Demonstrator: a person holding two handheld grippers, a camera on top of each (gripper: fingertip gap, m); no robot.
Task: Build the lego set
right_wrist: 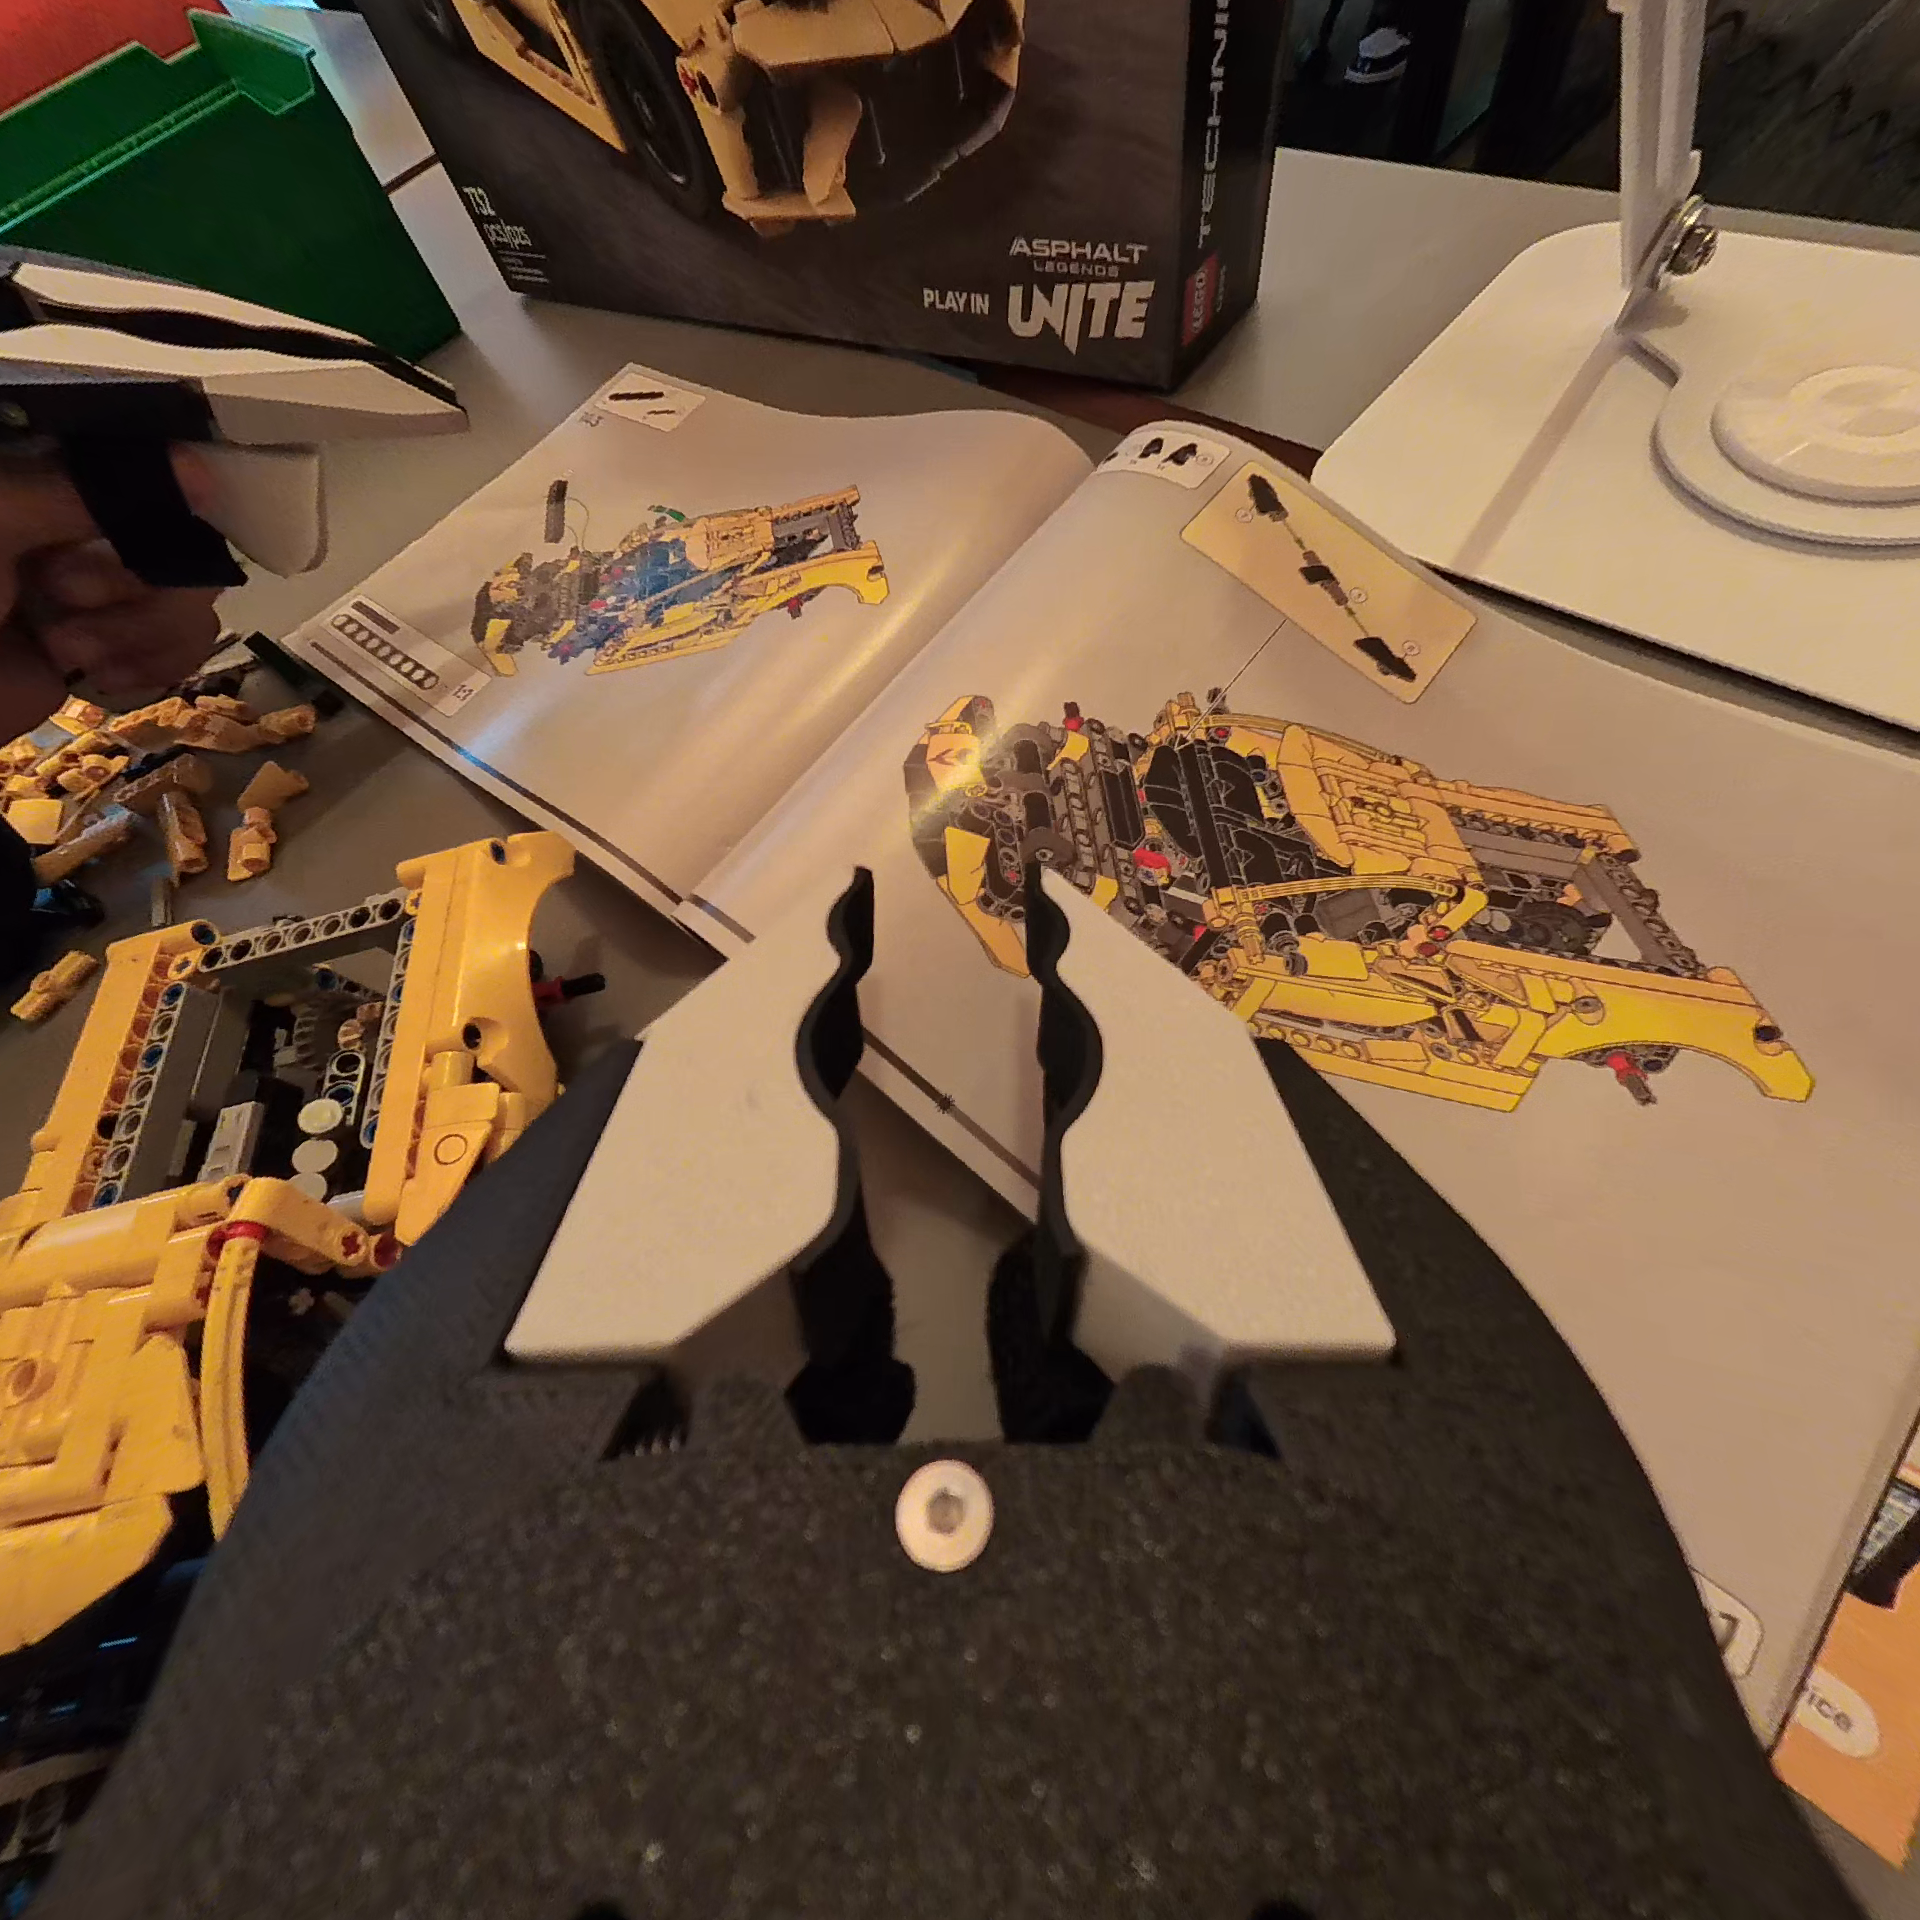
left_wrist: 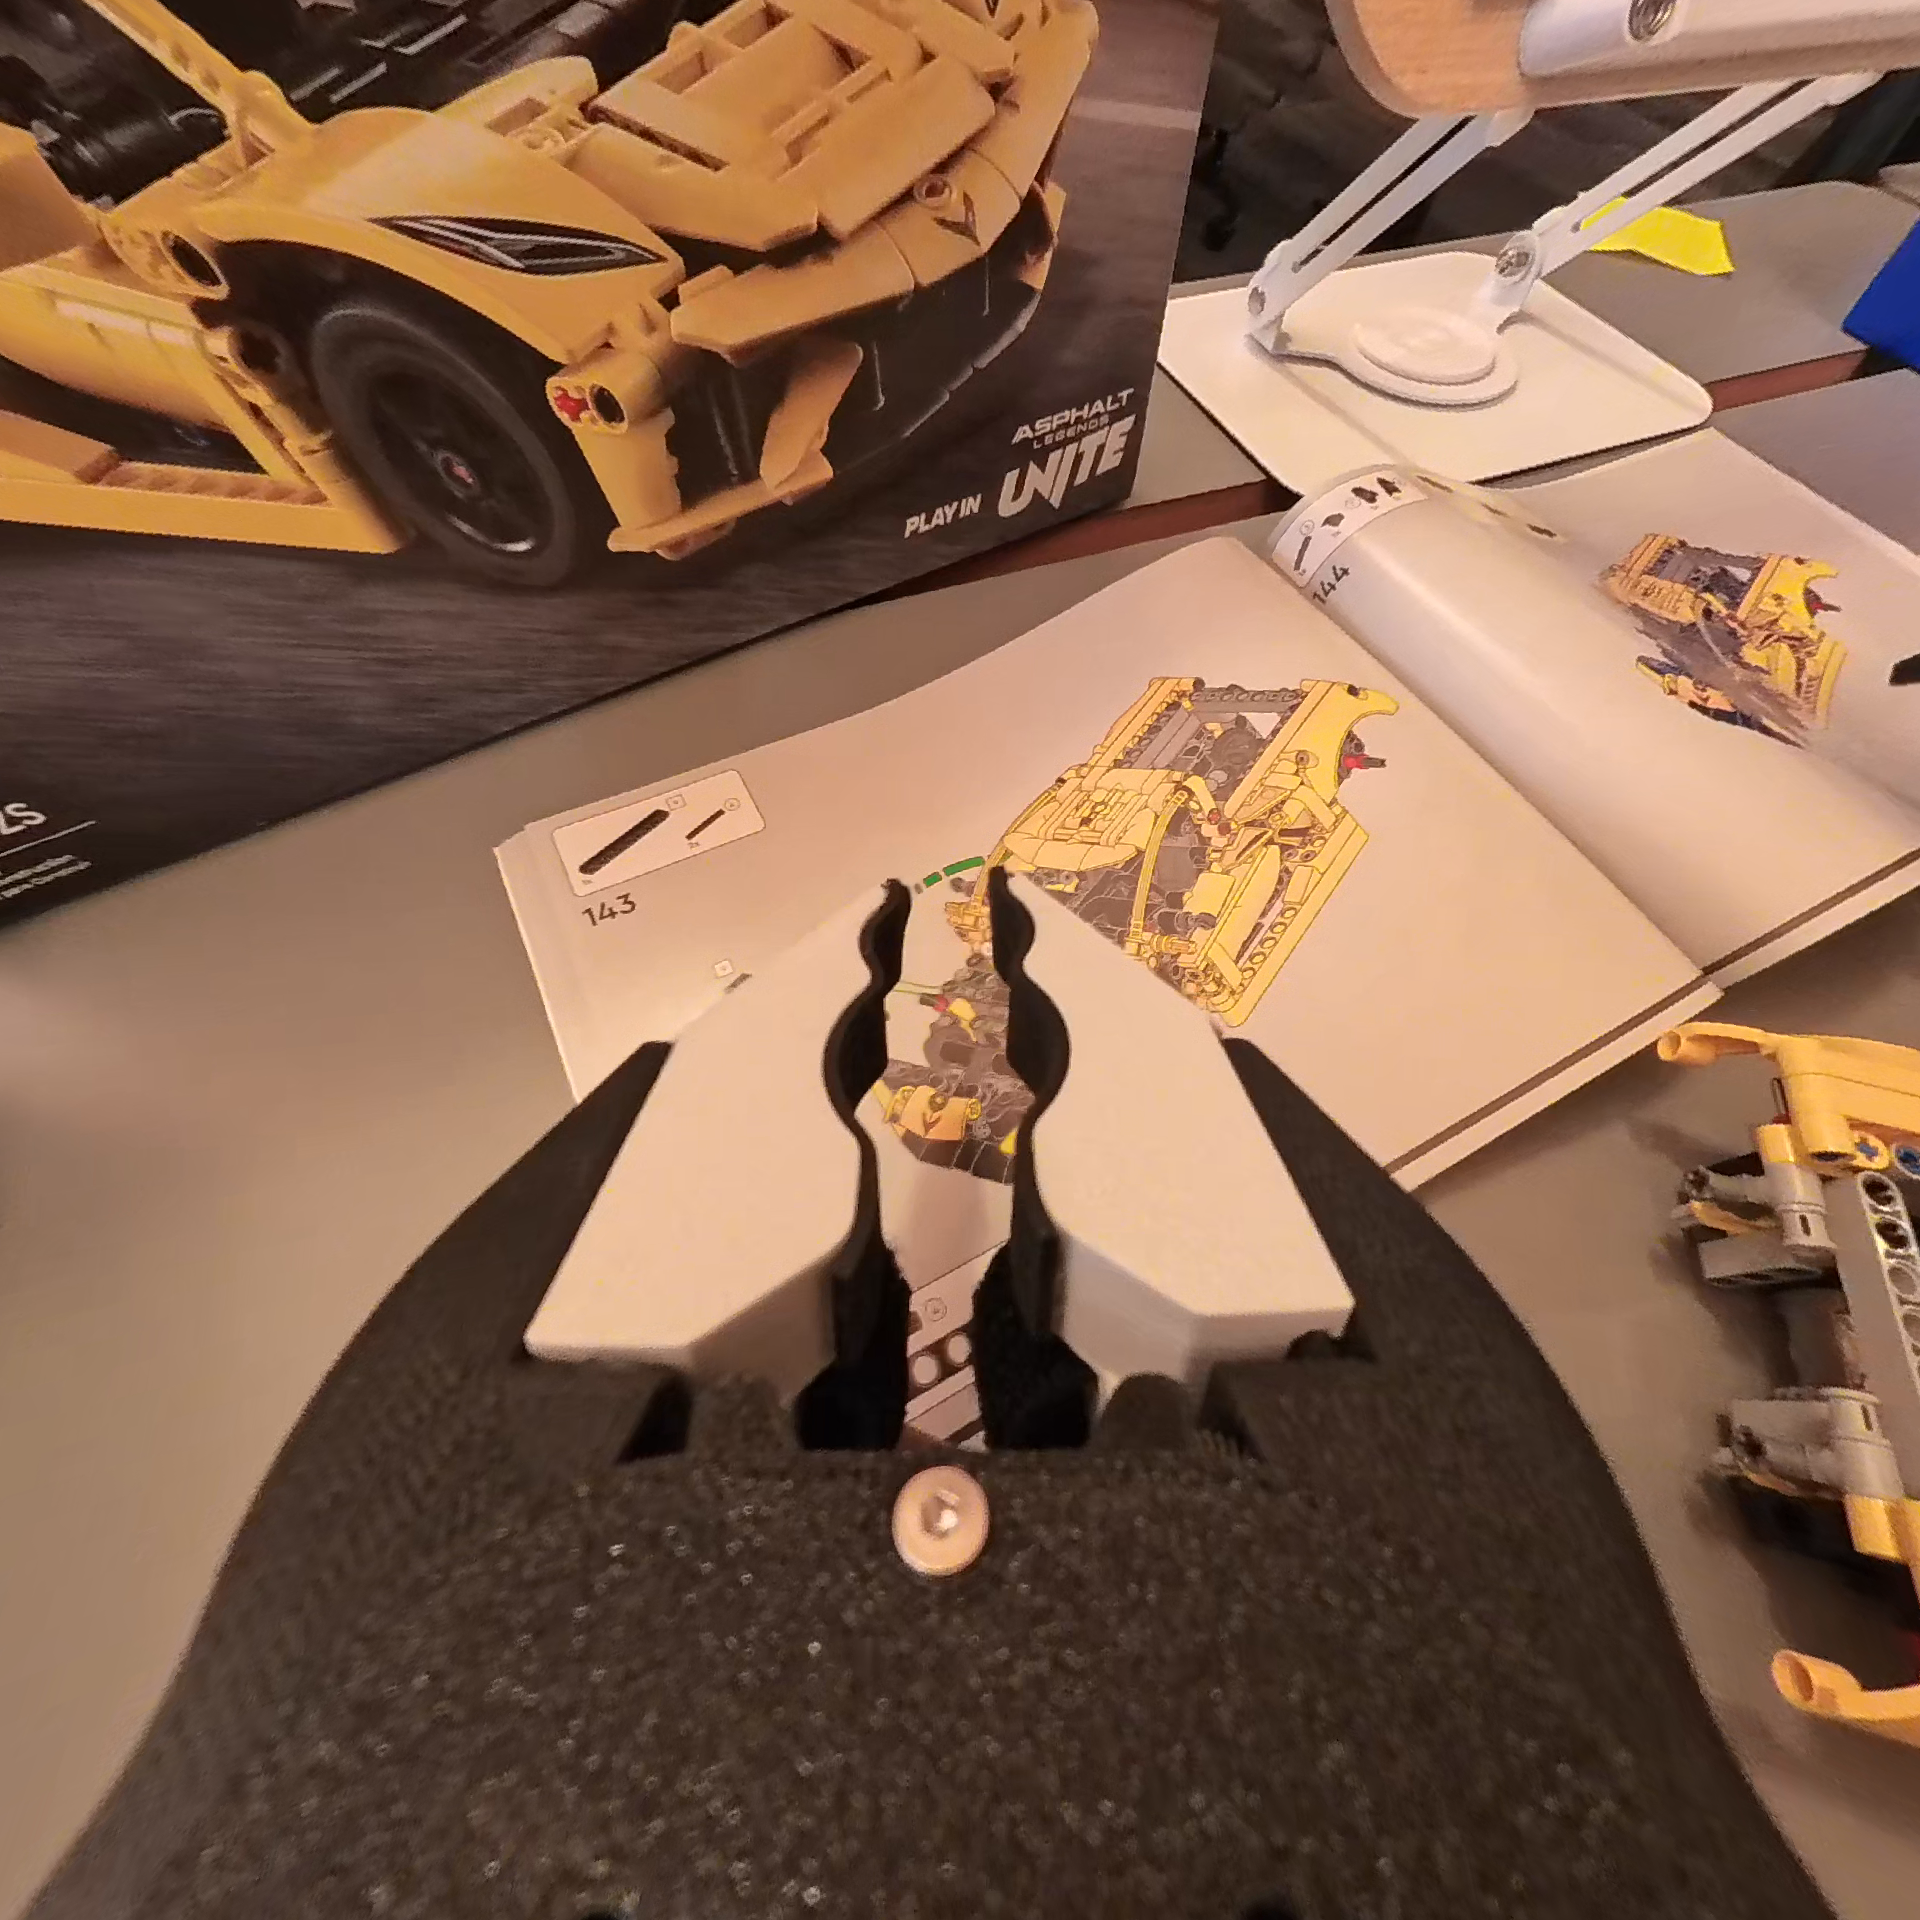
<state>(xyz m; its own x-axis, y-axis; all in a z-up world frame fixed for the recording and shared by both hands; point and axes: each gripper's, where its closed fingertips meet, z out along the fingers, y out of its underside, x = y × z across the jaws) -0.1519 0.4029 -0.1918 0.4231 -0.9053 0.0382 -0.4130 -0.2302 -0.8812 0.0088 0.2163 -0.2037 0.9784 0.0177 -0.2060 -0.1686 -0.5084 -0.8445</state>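
Office-like worktop: grey tables (left_wrist: 260, 1039), white desk-lamp base (right_wrist: 1558, 436), set box (left_wrist: 520, 416), open manual (right_wrist: 935, 623).

Instruction booklet (right_wrist: 1039, 644) open on table (left_wrist: 260, 1091); box (right_wrist: 862, 187) behind it; car model (right_wrist: 260, 1122) left.

Left tool (left_wrist: 943, 885), right tool (right_wrist: 948, 883): parted, empty.

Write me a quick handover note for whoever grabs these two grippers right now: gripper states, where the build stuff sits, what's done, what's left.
Left gripper: open, empty, poised over the open instruction booklet.
Right gripper: open, empty, also above the booklet.
Partly built yellow car chassis lies on the table left of the right gripper; loose yellow pieces are scattered beyond it. The set's box stands behind the booklet.
Done: chassis frame and some side panels.
Left: pick the next pieces and fit them; nothing is held yet.
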